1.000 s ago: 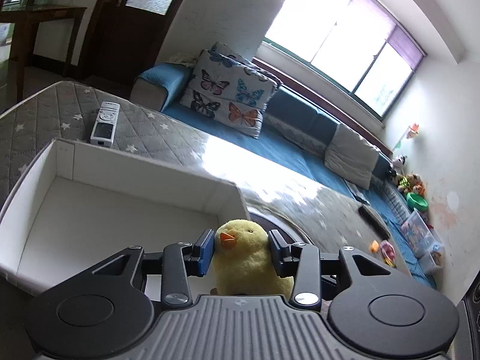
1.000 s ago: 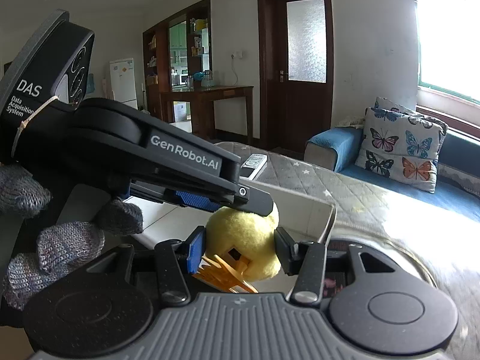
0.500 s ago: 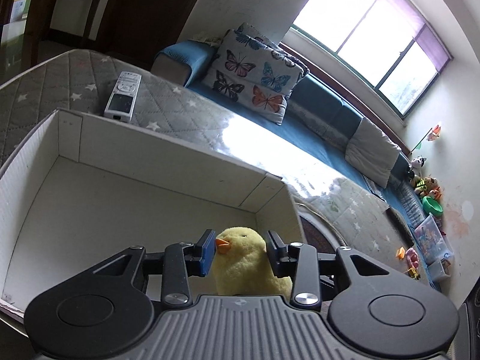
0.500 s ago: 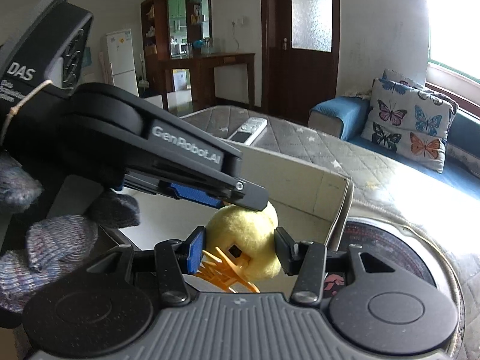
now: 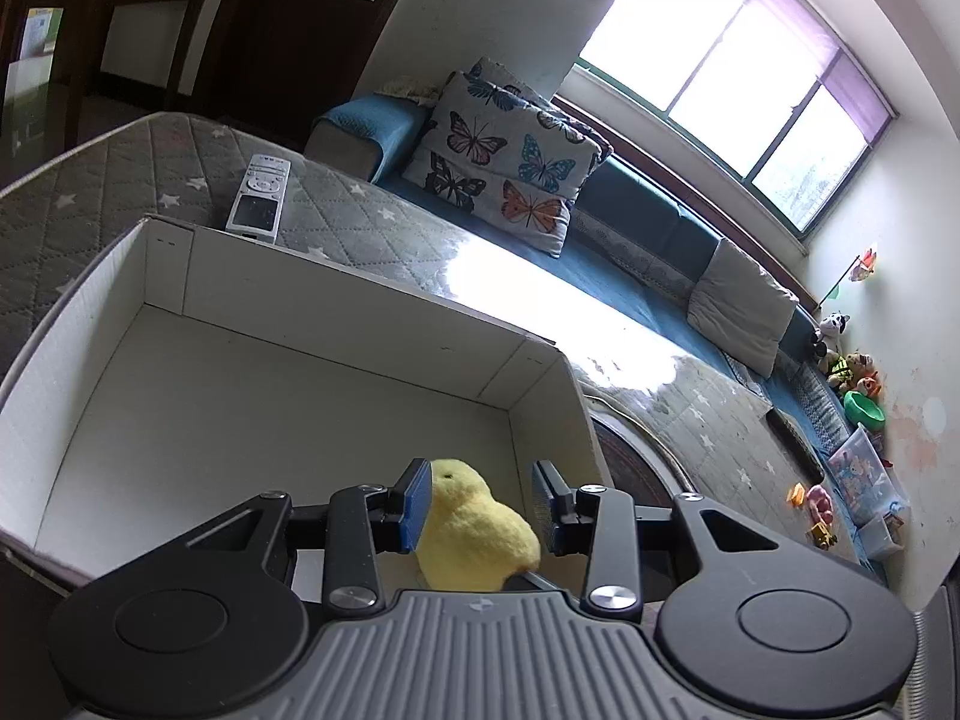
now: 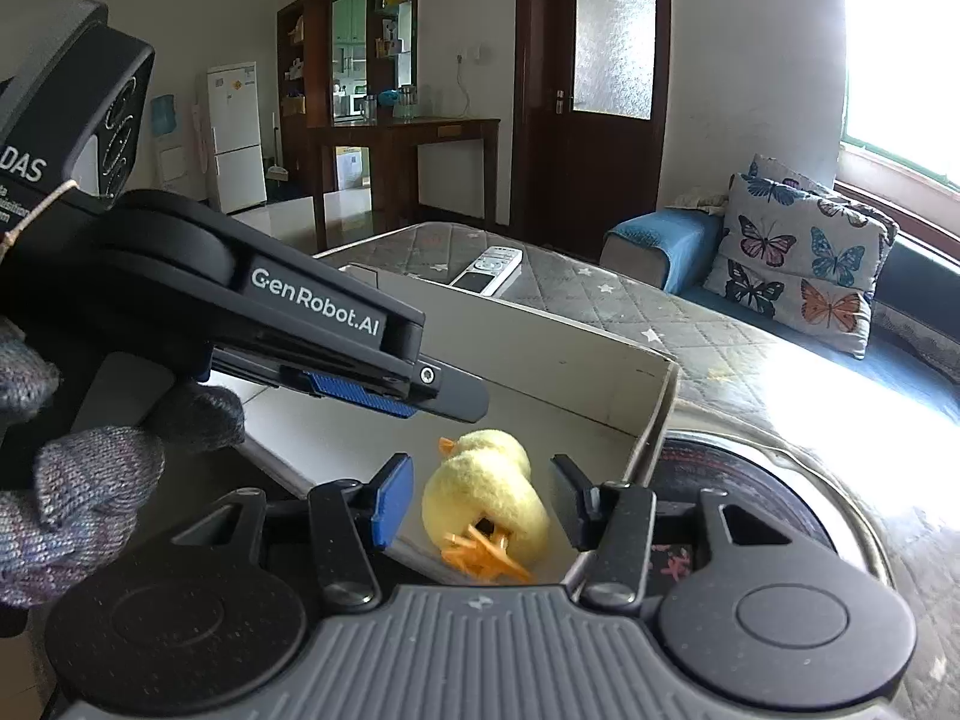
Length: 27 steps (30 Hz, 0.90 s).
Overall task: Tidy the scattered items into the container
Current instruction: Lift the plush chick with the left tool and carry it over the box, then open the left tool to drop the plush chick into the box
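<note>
Since the right gripper's (image 6: 480, 495) fingers are opening around the soft, light yellow plush chick (image 6: 486, 495), pinch its round body.

Open box (image 5: 336, 312) top, walls all around

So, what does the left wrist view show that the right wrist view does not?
Only the left wrist view: the grey cushion and the toys by the wall. Only the right wrist view: the fridge, a gloved hand, and the orange feet of the duck. Both: the duck lying in the box, the remote behind the box, and the butterfly pillow.
</note>
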### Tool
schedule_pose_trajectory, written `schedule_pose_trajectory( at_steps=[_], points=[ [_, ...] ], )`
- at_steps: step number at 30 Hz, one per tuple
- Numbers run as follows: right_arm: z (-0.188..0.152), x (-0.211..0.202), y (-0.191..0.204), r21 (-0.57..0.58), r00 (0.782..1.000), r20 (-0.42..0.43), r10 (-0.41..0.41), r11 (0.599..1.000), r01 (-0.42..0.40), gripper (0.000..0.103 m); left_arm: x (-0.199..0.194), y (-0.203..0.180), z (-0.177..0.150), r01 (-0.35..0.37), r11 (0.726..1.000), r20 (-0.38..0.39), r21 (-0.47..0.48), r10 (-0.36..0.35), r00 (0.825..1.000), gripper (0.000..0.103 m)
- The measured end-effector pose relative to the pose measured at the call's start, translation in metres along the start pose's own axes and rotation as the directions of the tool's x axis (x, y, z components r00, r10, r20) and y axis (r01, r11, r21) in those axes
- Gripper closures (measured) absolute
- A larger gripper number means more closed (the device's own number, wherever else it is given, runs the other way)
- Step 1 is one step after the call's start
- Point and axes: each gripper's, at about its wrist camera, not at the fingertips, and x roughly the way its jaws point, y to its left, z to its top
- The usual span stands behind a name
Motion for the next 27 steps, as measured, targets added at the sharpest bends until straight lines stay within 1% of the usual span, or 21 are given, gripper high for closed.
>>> schedule_pose_trajectory(
  at_steps=[1,4,7,14,15,16,17,19,27],
  points=[
    [-0.001,-0.004,0.000,0.001,1.000,0.002,-0.003,1.000,0.003,0.049,-0.003,-0.002,-0.002,0.003,1.000,0.002,0.005,-0.003,1.000,0.064],
    [-0.009,-0.020,0.001,0.006,1.000,0.011,-0.005,1.000,0.005,0.048,-0.010,-0.010,-0.009,0.006,1.000,0.002,0.022,-0.006,1.000,0.064],
    [-0.019,-0.037,0.003,0.009,1.000,0.015,-0.010,1.000,0.010,0.044,-0.016,-0.016,-0.018,0.011,0.999,-0.005,0.033,-0.011,1.000,0.064],
    [-0.046,-0.069,0.002,0.042,1.000,0.014,-0.024,0.999,0.023,0.043,-0.030,-0.031,-0.039,0.025,0.998,-0.008,0.064,-0.024,1.000,0.064],
    [-0.052,-0.075,0.003,0.040,0.999,0.015,-0.033,0.999,0.033,0.042,-0.031,-0.033,-0.042,0.025,0.997,-0.007,0.070,-0.024,1.000,0.064],
    [-0.056,-0.080,0.002,0.042,0.999,0.015,-0.040,0.998,0.040,0.036,-0.033,-0.036,-0.046,0.024,0.997,-0.008,0.078,-0.024,1.000,0.064],
    [-0.060,-0.084,0.002,0.046,0.999,0.014,-0.048,0.998,0.047,0.035,-0.034,-0.039,-0.050,0.024,0.996,-0.010,0.086,-0.023,1.000,0.064],
    [-0.067,-0.092,0.002,0.050,0.998,0.012,-0.059,0.997,0.059,0.035,-0.034,-0.043,-0.058,0.028,0.995,-0.021,0.096,-0.026,0.999,0.064],
    [-0.093,-0.112,-0.001,0.078,0.994,-0.010,-0.108,0.991,0.109,0.035,-0.026,-0.052,-0.083,0.054,0.995,-0.088,0.086,-0.046,0.995,0.064]
  ],
)
